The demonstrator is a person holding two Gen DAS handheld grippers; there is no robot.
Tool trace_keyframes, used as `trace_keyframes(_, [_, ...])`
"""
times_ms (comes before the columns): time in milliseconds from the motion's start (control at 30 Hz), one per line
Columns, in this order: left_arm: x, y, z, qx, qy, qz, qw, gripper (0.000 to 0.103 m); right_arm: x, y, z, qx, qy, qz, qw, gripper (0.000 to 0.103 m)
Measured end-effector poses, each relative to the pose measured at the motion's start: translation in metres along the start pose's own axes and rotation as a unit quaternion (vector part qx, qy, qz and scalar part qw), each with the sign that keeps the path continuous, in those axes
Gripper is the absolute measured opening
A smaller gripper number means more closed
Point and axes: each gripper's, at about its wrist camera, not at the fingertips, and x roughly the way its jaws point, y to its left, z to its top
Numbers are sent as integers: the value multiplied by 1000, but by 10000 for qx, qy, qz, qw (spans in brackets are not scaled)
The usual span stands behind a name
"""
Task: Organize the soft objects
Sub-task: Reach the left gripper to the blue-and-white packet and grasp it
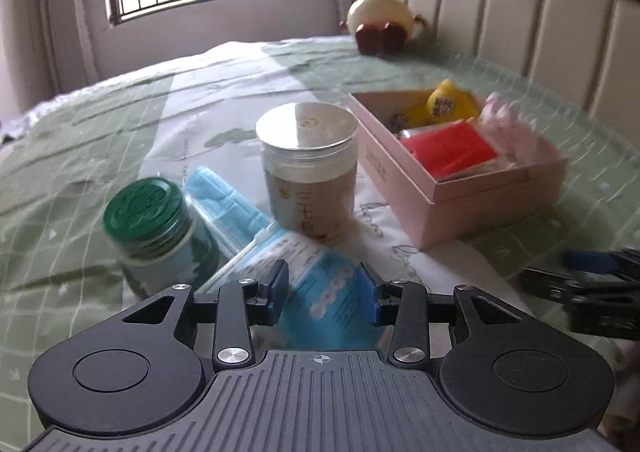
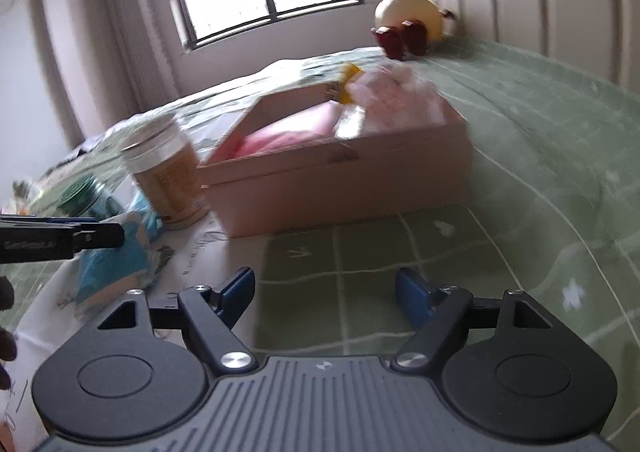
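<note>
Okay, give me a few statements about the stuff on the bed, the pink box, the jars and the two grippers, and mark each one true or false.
1. The pink box is open, with a red packet inside. True.
2. The green-lidded jar lies inside the box. False: it sits on the bedspread, left of the silver-lidded jar.
3. The left gripper has its fingers on either side of the blue mask packet. True.
4. The right gripper holds a plush toy. False: nothing is between its open fingers.
5. The silver-lidded jar stands upright. True.
</note>
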Motion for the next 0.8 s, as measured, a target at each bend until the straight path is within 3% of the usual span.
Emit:
trace_keyframes(100, [-25,35,-14,-453,-140,-47,9989,42,12,34,10,-387,25,168,9991,78])
trace_keyframes(167, [-38,60,-22,-729,-137,113,9972,42,31,61,17,-668,92,-49,9977,66])
trace_keyframes(200, [-44,71,-25,-854,-130,175,9961,41,39,71,20,-778,121,-118,9968,54])
trace_keyframes(267, [-53,93,-34,-1109,-139,321,9932,40,56,91,23,-871,275,-28,9958,51])
trace_keyframes(433, [-67,133,-47,-1709,-185,443,9841,40,54,130,8,-986,871,1364,9819,50])
trace_keyframes(500, [-67,138,-46,-1746,-225,406,9835,40,43,140,-4,-1260,900,1543,9758,50])
trace_keyframes(600, [-61,127,-37,-1523,-301,213,9876,40,31,137,-11,-1491,788,1252,9777,50])
trace_keyframes(667, [-57,111,-34,-1212,-280,43,9922,40,24,124,-10,-1470,583,888,9834,57])
trace_keyframes(800, [-48,68,-34,-149,-87,495,9986,40,18,83,-6,-1154,192,97,9931,65])
